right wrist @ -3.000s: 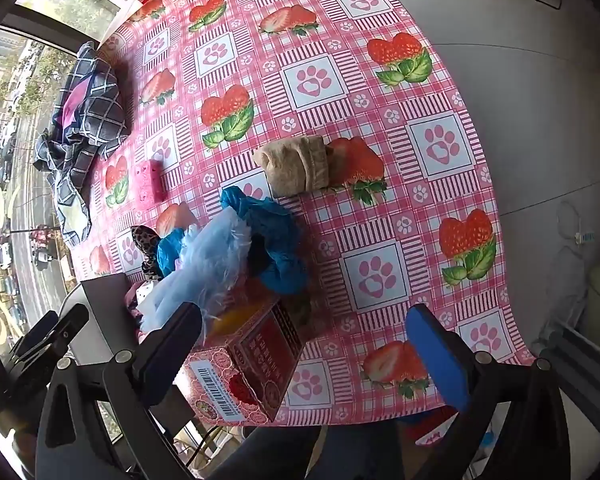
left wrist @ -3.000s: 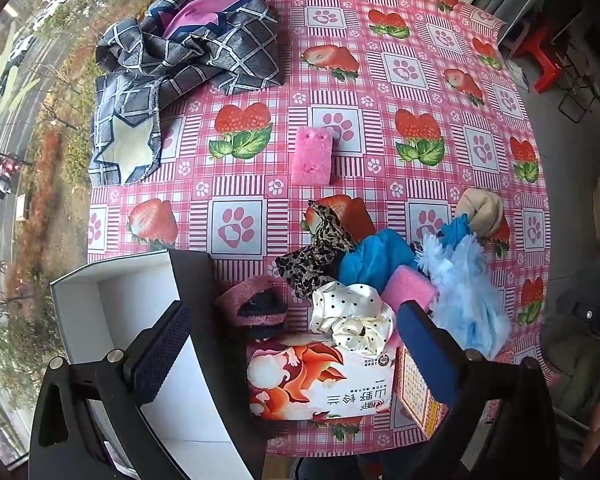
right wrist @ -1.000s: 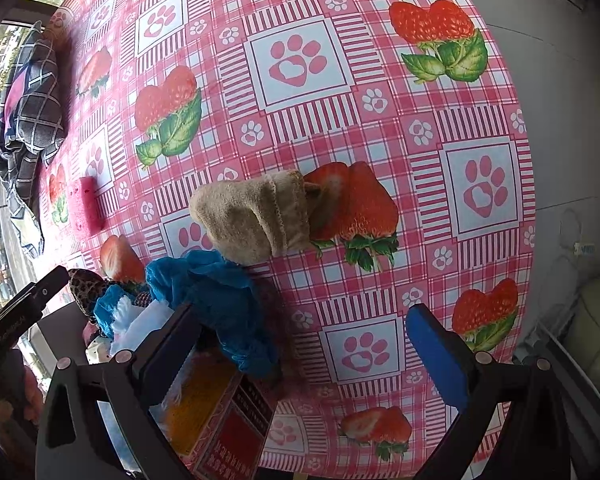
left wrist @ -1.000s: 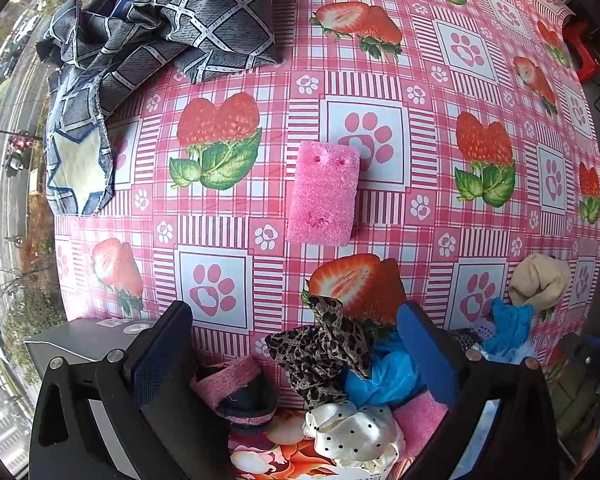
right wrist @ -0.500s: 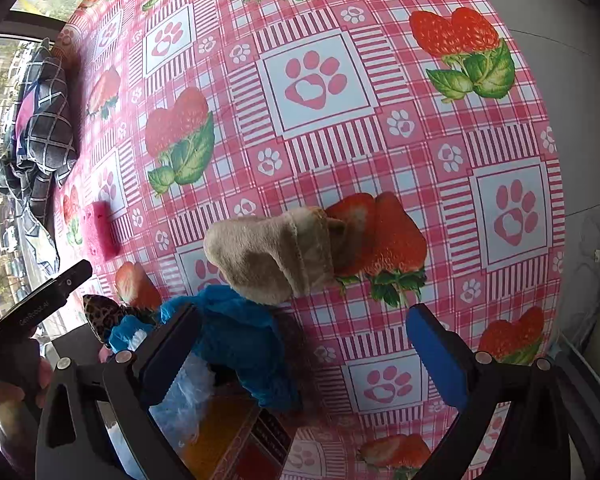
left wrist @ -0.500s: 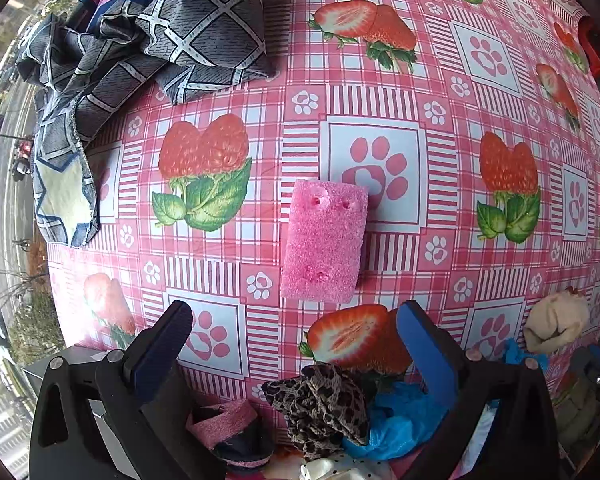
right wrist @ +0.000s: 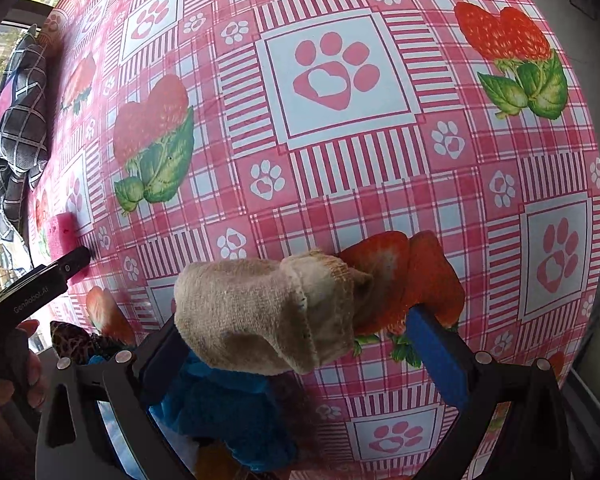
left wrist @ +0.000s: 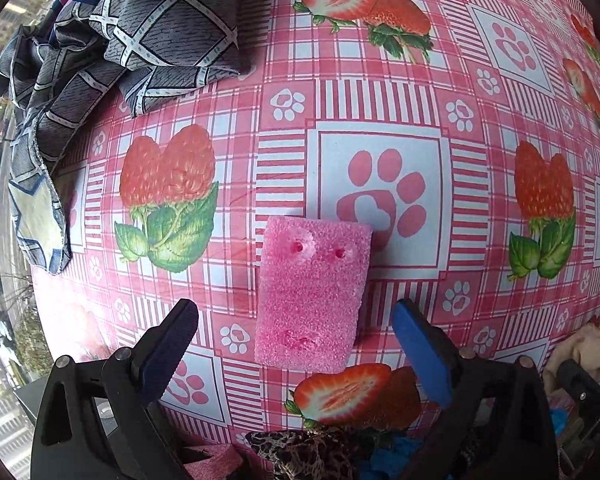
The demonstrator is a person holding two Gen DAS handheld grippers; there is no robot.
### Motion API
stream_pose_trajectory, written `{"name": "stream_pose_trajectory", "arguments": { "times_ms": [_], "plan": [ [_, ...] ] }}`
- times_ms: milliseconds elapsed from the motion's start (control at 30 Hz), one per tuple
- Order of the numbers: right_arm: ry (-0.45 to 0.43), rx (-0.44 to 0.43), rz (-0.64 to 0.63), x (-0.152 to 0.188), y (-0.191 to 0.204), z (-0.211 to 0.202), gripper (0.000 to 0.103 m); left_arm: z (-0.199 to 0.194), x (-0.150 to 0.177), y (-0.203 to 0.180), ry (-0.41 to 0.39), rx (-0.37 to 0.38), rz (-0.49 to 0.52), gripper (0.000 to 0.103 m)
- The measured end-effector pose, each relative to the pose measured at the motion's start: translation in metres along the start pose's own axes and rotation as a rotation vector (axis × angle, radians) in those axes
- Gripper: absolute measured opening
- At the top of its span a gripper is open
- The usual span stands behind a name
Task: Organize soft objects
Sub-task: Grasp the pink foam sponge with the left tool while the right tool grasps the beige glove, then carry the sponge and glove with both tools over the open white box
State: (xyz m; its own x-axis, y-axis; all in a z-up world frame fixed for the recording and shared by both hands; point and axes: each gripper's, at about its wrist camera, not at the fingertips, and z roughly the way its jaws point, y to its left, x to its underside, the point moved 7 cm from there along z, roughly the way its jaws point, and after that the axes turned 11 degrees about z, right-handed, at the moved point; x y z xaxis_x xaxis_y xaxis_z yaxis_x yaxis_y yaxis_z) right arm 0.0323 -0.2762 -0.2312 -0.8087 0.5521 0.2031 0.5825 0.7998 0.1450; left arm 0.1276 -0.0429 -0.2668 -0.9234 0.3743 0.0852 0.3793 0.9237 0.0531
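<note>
Moved since earlier: both grippers have dropped closer to the table; three seconds back they hung high over the whole spread, and the white box and printed tissue box that filled the left wrist view then are out of it now.
Left gripper [left wrist: 296, 334]: fingers spread wide and gripping nothing, one blue pad [left wrist: 418, 350] on each side of the pink sponge, neither touching it.
Pink sponge [left wrist: 312, 294]: a rectangular block lying flat on the strawberry-and-paw tablecloth [left wrist: 380, 92], two small holes near its far end; half a second ago it sat further out ahead of the fingers.
Right gripper [right wrist: 296, 346]: also released and wide, its pads flanking the near end of the beige sock; I cannot tell whether the left pad touches the fabric.
Beige sock [right wrist: 268, 312]: a folded, rolled bundle on the cloth, partly over a printed strawberry, larger in view than a moment ago.
Blue cloth [right wrist: 224, 408]: bunched just under the sock's near edge, between the right gripper's arms.
Leopard-print scrunchie [left wrist: 304, 452]: at the bottom edge of the left view, with the blue fabric beside it.
Containers: only a dark corner of something at the left view's lower edge; its contents are hidden.
Grey checked garment [left wrist: 112, 44]: crumpled at the far left of the table, well apart from the sponge.
Person's hand [right wrist: 20, 364]: wrapped around the left gripper's handle, seen from the right wrist.
</note>
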Motion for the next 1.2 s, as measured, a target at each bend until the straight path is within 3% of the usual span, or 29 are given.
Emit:
{"name": "stream_pose_trajectory", "arguments": {
  "times_ms": [133,200,233,300,367,633,767,1067,1200],
  "plan": [
    [-0.026,0.032,-0.020,0.003,0.004,0.003,0.101,0.000,-0.008,-0.005,-0.011,-0.016,0.025,0.092],
    [-0.032,0.043,-0.042,0.007,0.007,0.004,0.075,-0.002,-0.008,0.000,-0.018,0.001,0.035,0.079],
    [-0.037,0.061,-0.051,0.009,0.008,0.004,0.072,-0.002,-0.008,-0.002,-0.020,0.022,0.035,0.074],
    [-0.042,0.060,-0.064,0.011,0.011,0.004,0.051,-0.002,-0.008,-0.009,-0.023,0.056,0.034,0.048],
    [-0.037,0.028,-0.056,0.013,0.012,0.001,0.044,-0.003,-0.009,-0.012,-0.028,0.036,0.035,0.047],
    [-0.071,-0.042,-0.025,0.017,-0.005,-0.035,0.044,-0.045,0.005,-0.019,-0.139,0.054,0.042,0.046],
    [-0.078,-0.066,0.002,0.025,-0.024,-0.056,0.044,-0.079,0.019,-0.040,-0.195,0.050,0.101,0.046],
    [-0.077,-0.082,0.036,0.055,-0.078,-0.083,0.044,-0.168,0.049,-0.145,-0.265,0.145,0.266,0.046],
    [-0.079,-0.084,0.048,0.069,-0.102,-0.093,0.044,-0.193,0.070,-0.190,-0.291,0.124,0.375,0.046]
  ]
}}
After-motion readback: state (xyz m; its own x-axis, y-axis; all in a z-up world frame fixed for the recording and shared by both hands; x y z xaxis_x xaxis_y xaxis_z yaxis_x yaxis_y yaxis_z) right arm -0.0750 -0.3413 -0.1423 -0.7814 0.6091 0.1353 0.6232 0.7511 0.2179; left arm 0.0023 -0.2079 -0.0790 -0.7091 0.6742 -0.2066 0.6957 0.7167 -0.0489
